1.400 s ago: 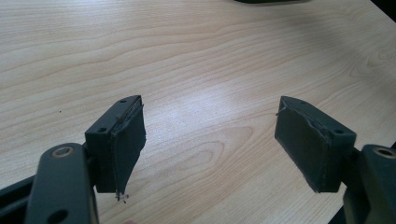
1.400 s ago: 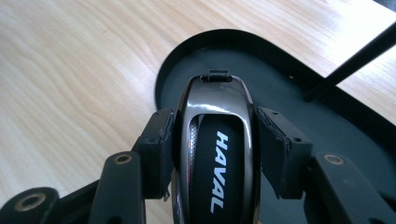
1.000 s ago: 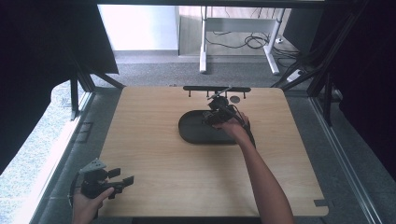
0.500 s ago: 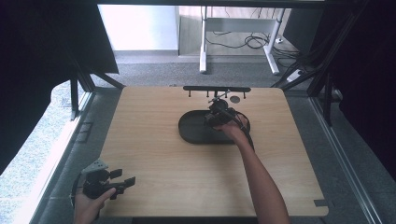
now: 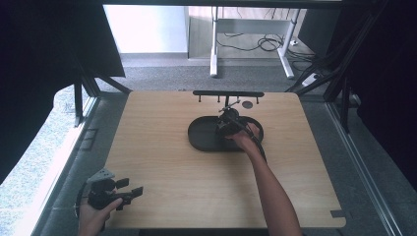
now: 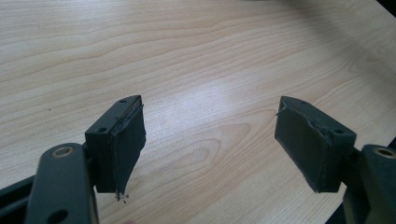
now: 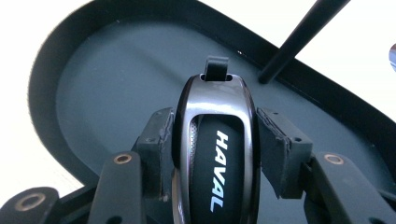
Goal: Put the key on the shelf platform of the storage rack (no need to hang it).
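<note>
The right claw (image 7: 215,154) is clamped on a shiny black car key (image 7: 215,154) with "HAVAL" on it, just above a dark oval tray (image 5: 204,135) on the wooden worktop (image 5: 167,162). The left claw (image 6: 210,144) has its jaws wide apart with nothing between them, low over the near left corner of the worktop.

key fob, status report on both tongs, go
Right tongs shut on the key fob, over the black tray. Left tongs open, idle over the table. Nothing in the way.
</note>
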The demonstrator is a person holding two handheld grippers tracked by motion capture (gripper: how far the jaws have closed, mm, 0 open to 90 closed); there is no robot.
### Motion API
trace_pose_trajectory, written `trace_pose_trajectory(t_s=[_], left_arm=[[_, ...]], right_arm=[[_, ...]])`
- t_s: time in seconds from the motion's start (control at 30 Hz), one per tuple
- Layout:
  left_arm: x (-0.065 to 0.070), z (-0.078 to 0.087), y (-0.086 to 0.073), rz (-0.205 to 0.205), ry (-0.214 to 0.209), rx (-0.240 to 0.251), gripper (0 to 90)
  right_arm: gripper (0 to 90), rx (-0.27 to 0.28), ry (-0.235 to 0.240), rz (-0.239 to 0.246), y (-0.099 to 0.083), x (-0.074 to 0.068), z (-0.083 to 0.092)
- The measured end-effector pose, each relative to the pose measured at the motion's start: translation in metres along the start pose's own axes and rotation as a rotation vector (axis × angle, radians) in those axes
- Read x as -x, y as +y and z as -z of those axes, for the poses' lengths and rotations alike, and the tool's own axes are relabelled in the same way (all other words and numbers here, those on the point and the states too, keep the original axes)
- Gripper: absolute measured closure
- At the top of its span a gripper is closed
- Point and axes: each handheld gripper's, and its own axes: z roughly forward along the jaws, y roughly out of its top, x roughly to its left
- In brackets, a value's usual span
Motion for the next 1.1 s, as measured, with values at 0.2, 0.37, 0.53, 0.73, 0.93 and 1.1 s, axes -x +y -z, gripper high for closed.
trace_pose_trajectory(t_s=[0.2, 0.37, 0.53, 0.73, 0.93, 1.1], left_arm=[[0.000, 0.000, 0.000, 0.002, 0.000, -0.001, 24.6], [-0.001, 0.000, 0.000, 0.001, 0.000, 0.000, 24.7], [0.000, -0.001, 0.000, 0.003, -0.002, -0.003, 24.7], [-0.001, -0.001, 0.000, 0.003, -0.001, -0.005, 24.7], [-0.001, -0.001, 0.000, 0.003, -0.002, -0.005, 24.7], [0.000, -0.001, 0.000, 0.000, -0.001, -0.006, 24.7]], right_arm=[[49.3, -0.030, 0.003, 0.008, -0.006, 0.000, -0.009], [49.3, -0.047, -0.009, 0.001, -0.011, 0.002, -0.016], [49.2, -0.071, -0.021, 0.007, -0.017, 0.004, -0.023], [48.8, -0.081, -0.022, 0.001, -0.019, 0.006, -0.029], [42.5, -0.067, -0.030, -0.013, -0.021, 0.006, -0.026], [41.5, -0.003, -0.034, 0.014, -0.019, 0.001, -0.008]])
